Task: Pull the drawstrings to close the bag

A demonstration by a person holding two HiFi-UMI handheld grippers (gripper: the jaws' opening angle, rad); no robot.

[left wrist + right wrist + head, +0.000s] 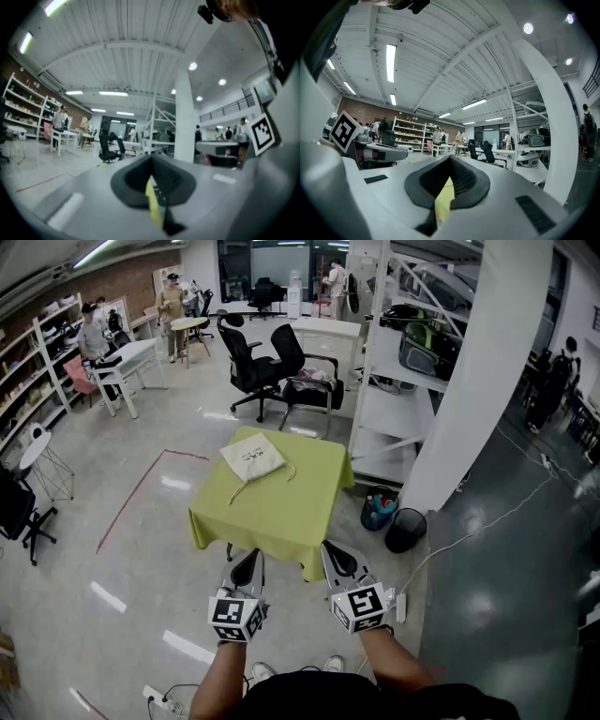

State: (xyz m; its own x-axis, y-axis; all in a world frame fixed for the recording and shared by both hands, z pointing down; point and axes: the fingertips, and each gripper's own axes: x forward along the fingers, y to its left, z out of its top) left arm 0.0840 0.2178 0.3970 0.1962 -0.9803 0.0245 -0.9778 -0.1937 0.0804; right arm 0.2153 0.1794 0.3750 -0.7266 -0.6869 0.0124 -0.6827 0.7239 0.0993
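Observation:
A cream drawstring bag lies flat on the far left part of a small table under a yellow-green cloth; its cords trail loose toward the near side. My left gripper and right gripper hover side by side just short of the table's near edge, well apart from the bag. Both are shut with nothing between the jaws. In the left gripper view and the right gripper view the closed jaws point level across the room, only a sliver of the cloth showing through them.
Two black office chairs stand beyond the table. A white shelf unit and a white pillar rise at the right, with a blue bucket and a black bin at their foot. People stand at white tables far left.

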